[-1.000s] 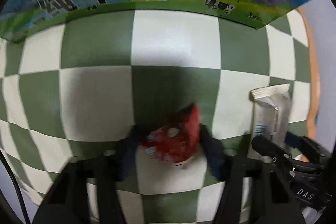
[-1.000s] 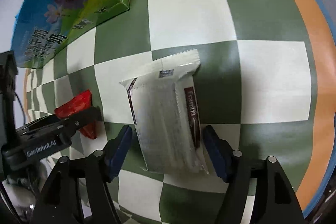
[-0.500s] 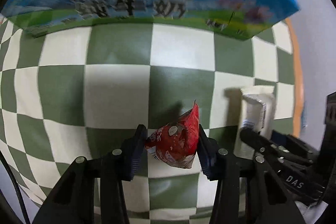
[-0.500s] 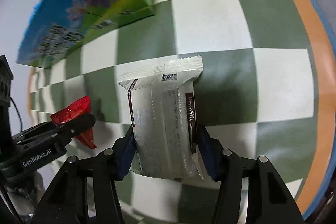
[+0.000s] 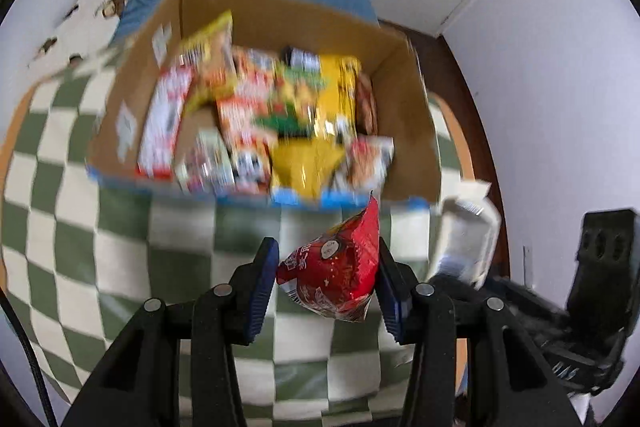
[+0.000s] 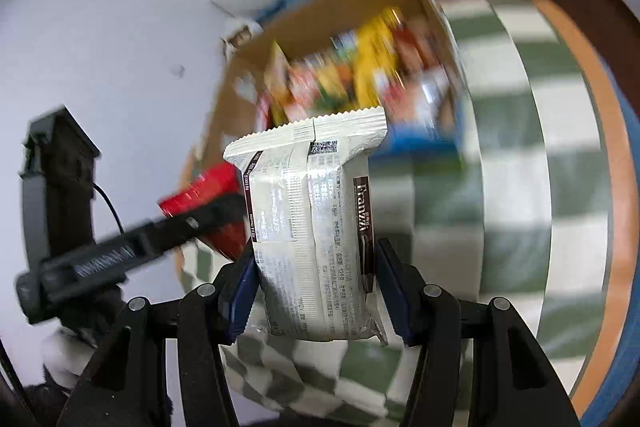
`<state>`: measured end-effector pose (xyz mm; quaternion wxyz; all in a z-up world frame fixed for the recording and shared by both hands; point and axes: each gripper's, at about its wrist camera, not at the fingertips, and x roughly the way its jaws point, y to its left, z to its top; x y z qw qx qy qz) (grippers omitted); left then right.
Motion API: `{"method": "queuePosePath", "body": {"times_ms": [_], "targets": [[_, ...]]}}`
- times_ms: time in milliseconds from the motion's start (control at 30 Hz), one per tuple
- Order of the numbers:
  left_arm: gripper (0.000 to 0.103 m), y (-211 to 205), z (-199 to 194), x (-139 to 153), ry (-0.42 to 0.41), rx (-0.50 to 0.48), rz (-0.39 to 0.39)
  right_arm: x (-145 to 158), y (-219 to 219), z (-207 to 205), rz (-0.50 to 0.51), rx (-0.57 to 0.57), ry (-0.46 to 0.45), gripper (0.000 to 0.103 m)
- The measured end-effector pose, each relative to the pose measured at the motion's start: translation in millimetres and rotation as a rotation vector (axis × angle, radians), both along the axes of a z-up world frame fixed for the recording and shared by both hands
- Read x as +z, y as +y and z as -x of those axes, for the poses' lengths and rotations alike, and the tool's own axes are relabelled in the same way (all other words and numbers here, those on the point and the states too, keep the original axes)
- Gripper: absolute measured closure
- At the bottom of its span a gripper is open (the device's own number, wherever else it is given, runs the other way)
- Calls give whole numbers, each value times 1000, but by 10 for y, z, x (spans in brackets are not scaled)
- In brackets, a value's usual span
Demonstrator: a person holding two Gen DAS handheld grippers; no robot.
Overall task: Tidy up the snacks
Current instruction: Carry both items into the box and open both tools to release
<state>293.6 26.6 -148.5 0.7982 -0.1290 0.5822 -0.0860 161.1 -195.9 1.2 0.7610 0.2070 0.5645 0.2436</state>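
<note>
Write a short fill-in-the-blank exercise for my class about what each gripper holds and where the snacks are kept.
1. The left gripper holds a ____ packet.
2. The right gripper holds a ____ packet.
3. Many snacks fill a cardboard ____.
4. The tablecloth has a green and white ____ pattern.

Missing words: red; white; box; checked
</note>
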Motion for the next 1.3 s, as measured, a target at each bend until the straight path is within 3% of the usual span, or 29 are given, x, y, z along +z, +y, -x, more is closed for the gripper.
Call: {"method": "queuePosePath", "body": {"times_ms": [100,233,433,567,767,800,833,867,900,1133,1300], "targets": [[59,92,-344,41,-9,13,-31,137,124,-481,34,-16,-50,45],[59,261,-828,-135,37,28,-79,88,314,-1163,129,0,-49,45],[59,446,-1554,-598,141,35,-155,-332,584,-2089,236,68,96,45],[59,531,-1840,-801,195,35,-181,-511,771,-2422,309,107,140,45],[56,641,-2061,-1008,250,59,-178,-790,980,-2697,398,156,189,41],[48,657,-2082,-1036,259,66,-172,-834,1000,-2734,392,163,197,39],[35,677,-2097,-1057,265,75,-161,-872,1011,-2776,397,168,197,29],[28,695,-2097,-1062,266,85,-153,-888,1018,-2786,399,170,193,16],[18,712,-2098,-1062,260,94,-145,-904,1026,-2813,389,173,192,12],[16,662,-1989,-970,200,92,-172,-845,888,-2692,347,142,172,7],[16,521,-1825,-819,146,80,-229,-696,806,-2474,402,100,109,4]]}}
